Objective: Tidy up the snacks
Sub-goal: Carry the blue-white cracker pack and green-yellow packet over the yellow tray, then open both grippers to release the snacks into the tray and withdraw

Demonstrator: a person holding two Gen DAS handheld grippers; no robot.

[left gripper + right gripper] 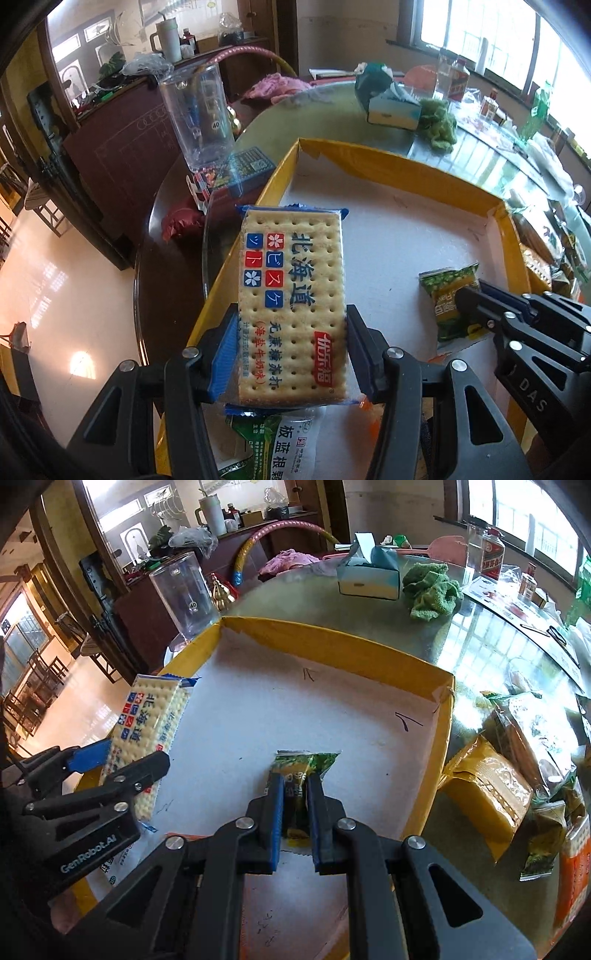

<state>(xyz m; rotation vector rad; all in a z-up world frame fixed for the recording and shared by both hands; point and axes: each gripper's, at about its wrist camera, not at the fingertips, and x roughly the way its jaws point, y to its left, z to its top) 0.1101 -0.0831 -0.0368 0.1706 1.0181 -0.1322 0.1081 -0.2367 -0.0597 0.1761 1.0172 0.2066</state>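
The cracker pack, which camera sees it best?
The left wrist view: the cracker pack faces the camera, its whole printed front showing, held in the left claw. The right wrist view shows it small and slanted.

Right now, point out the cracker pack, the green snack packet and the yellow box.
cracker pack [291, 295], left wrist view, printed front.
green snack packet [295, 766], right wrist view, top end.
yellow box [332, 637], right wrist view, far wall.

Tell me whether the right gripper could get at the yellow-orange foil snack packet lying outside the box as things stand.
Probably not yet. The right gripper is shut on a green snack packet, so its jaws are occupied. The yellow-orange foil packet lies close by past the yellow cardboard box wall, with nothing covering its top.
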